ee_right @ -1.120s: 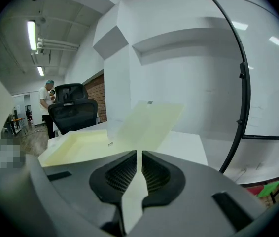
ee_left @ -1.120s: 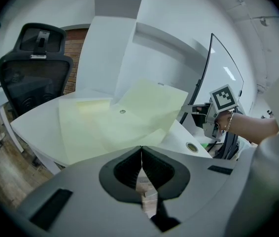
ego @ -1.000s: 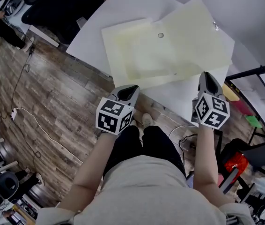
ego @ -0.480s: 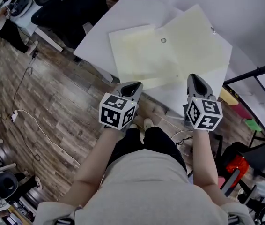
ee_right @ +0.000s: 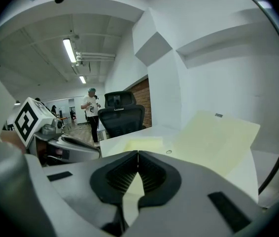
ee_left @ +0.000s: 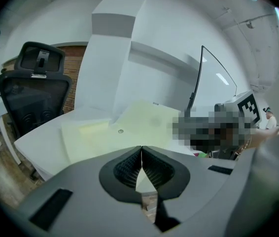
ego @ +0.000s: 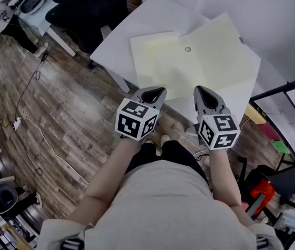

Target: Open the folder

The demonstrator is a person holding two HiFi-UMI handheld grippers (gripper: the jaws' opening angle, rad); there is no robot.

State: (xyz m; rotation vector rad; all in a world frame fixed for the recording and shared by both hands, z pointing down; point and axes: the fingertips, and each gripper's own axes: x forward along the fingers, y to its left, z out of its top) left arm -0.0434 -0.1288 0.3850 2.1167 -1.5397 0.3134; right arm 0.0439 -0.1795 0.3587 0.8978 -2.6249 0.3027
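Noted folder (ego: 189, 61) flat on table (ego: 113, 46), pale yellow, close to the table's near edge. Found it already spread: left leaf (ego: 158, 61) and right leaf (ego: 223, 48) side by side, snap (ego: 187, 49) showing near the fold between them. Saw no leaf standing up or curling back; could not check the right leaf's far corner for lift. Judged the opening done, or all but done. Logged left gripper (ego: 154, 91) with jaws together, nothing between them. Same for right gripper (ego: 202, 91): jaws together, empty. Read both as held by the near edge of the table, tips toward the folder, apart from it. To finish well: keep both grippers clear of the leaves, so as not to drag or refold them. Confirm from above that each leaf rests flat. In case of spring-back, press down with closed tips close to the fold, not at the free edge, and steady the left leaf with the other gripper against sliding on the smooth top. Avoid pinching the sheet: thin by the look of it, likely to crease. Mind the small margin between folder and table edge.
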